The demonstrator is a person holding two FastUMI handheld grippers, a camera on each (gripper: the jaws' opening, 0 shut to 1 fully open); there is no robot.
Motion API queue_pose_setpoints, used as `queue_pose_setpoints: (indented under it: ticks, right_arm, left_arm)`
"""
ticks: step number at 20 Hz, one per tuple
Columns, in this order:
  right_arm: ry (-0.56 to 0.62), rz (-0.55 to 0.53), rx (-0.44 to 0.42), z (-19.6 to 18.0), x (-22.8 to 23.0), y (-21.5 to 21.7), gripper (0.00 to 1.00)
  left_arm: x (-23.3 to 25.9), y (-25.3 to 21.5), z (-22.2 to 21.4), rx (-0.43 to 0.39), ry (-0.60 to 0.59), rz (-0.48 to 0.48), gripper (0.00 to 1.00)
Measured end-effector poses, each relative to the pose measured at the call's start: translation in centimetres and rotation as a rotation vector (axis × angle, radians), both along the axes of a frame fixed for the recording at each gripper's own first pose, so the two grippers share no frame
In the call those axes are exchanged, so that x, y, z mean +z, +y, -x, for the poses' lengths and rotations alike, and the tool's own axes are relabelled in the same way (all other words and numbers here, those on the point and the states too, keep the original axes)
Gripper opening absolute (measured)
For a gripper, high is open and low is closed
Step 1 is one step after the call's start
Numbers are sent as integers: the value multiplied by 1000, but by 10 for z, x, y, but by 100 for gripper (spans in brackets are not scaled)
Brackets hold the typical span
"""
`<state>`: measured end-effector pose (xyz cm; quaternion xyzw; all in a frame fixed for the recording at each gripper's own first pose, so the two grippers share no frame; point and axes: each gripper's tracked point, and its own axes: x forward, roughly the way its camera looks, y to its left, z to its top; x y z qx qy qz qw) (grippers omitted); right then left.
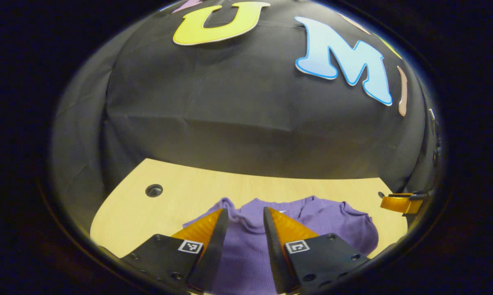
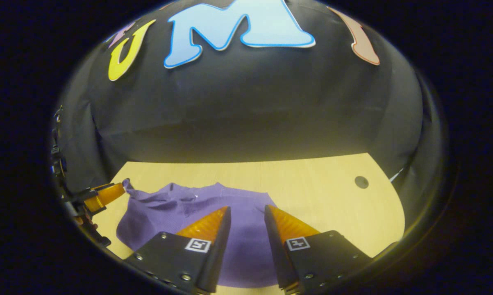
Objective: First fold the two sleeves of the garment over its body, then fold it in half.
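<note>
Currently: purple ribbed-knit garment (image 1: 250, 241) lies rumpled on the pale wood-grain bench (image 1: 139, 213), under both tongs.
Left tongs (image 1: 246, 217) and right tongs (image 2: 246, 215) both released, holding nothing. Cloth judged light, limp, not slippery; best pinched at a sleeve end. Bench has a round cable hole (image 1: 153, 190).

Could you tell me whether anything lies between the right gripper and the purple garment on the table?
Nothing visible does: the right gripper hangs open directly over the purple garment, with only bare table beside it.
</note>
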<state>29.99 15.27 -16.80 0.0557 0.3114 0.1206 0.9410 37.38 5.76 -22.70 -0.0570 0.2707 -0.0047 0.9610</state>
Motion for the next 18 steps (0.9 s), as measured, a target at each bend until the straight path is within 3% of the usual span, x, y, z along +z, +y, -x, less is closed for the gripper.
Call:
queue_pose_setpoints:
  ticks: [1,2,6,8,9,18]
  right_arm:
    - [-18,9,10,7,9,1,59]
    - [-41,12,20,11,18,1,74]
    - [-134,31,46,33,57,-6,84]
    - [-193,48,50,42,78,-15,93]
    - [-221,55,52,47,88,-17,92]
    - [-386,64,86,109,140,-37,93]
  left_arm:
    - [8,-2,3,-4,-17,-5,65]
    - [17,-4,7,-5,-31,-9,70]
    - [50,-12,25,13,-85,-16,90]
    - [68,-17,36,17,-117,-25,90]
    - [77,-21,42,17,-132,-31,96]
    - [150,-59,121,15,-286,-85,93]
